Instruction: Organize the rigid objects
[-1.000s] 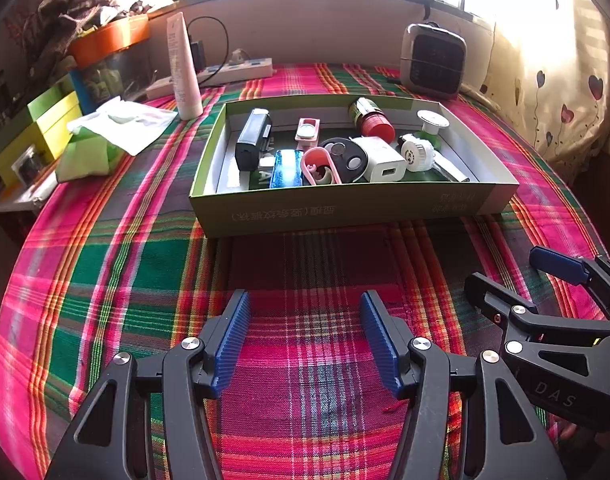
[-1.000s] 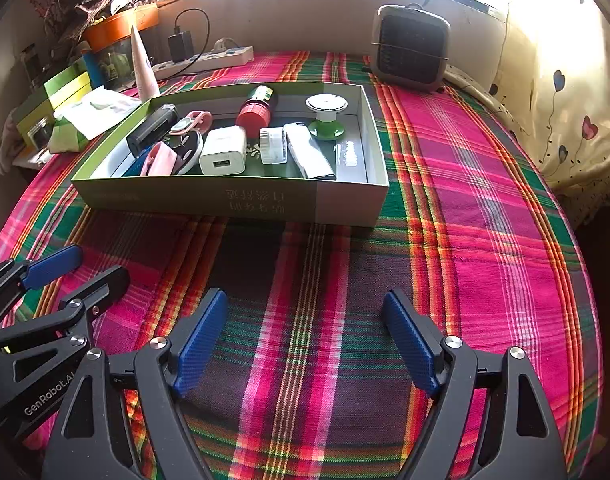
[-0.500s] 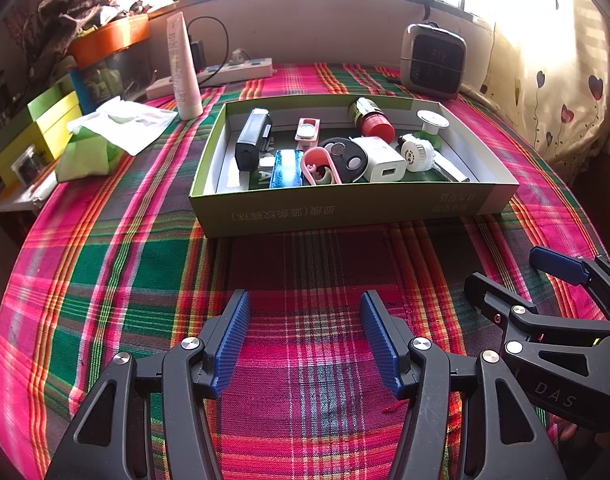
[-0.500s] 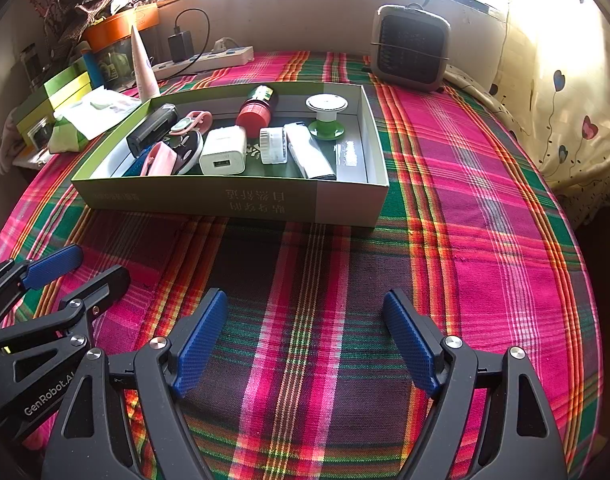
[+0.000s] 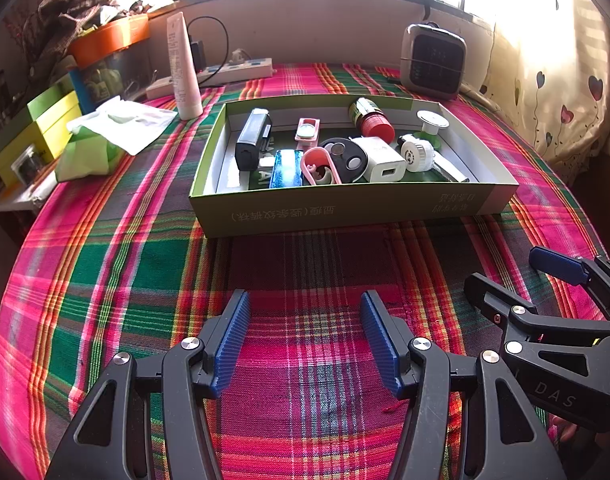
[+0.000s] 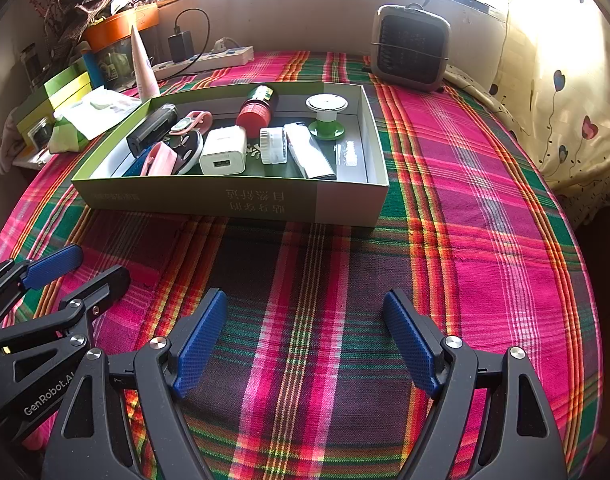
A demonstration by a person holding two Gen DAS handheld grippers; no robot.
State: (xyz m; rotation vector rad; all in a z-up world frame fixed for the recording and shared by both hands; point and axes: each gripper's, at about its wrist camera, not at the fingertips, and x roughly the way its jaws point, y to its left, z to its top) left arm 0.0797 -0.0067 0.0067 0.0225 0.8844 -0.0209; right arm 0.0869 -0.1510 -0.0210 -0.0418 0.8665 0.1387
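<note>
Low side-by-side views toward box (image 5: 345, 208)

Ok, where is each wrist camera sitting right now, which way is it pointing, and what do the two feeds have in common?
Left wrist: behind the open left tongs, low over the plaid cloth, facing the shallow green cardboard box; the right tongs show at its right edge.
Right wrist: behind the open right tongs, facing the same box from further right; the left tongs show at its left edge.
Shared: box, white USB charger, grey heater.
</note>
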